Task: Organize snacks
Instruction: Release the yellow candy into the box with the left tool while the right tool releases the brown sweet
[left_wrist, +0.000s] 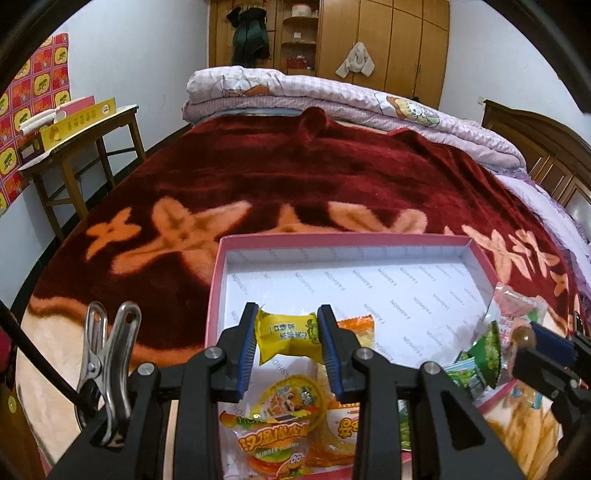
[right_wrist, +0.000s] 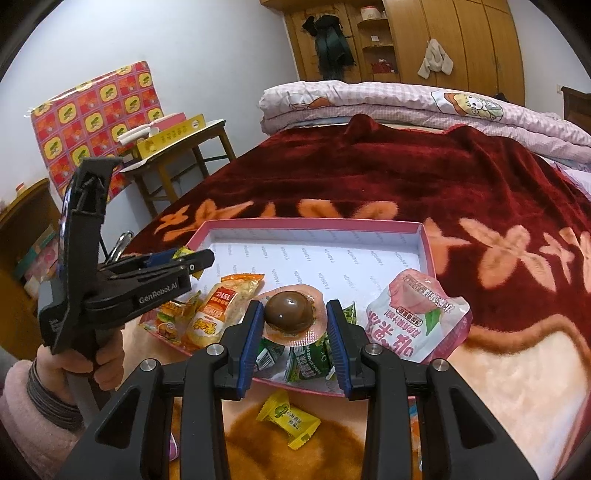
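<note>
A shallow pink box (left_wrist: 369, 238) with white lining lies on the bed; it also shows in the right wrist view (right_wrist: 314, 223). My left gripper (left_wrist: 288, 334) is shut on a yellow candy packet (left_wrist: 286, 334) and holds it over the box's near left part, above a burger gummy pack (left_wrist: 273, 428). My right gripper (right_wrist: 291, 317) is shut on a vacuum-packed brown egg (right_wrist: 290, 312) over green packets (right_wrist: 306, 360) at the box's near edge. A pink jelly pouch (right_wrist: 417, 317) leans on the box's right side. Another yellow candy (right_wrist: 288, 419) lies on the blanket outside the box.
A dark red flowered blanket (left_wrist: 295, 166) covers the bed. Folded quilts (left_wrist: 332, 96) lie at its far end. A wooden table (left_wrist: 85, 136) with yellow boxes stands at the left. Orange snack packs (right_wrist: 218, 314) lie in the box's near left corner.
</note>
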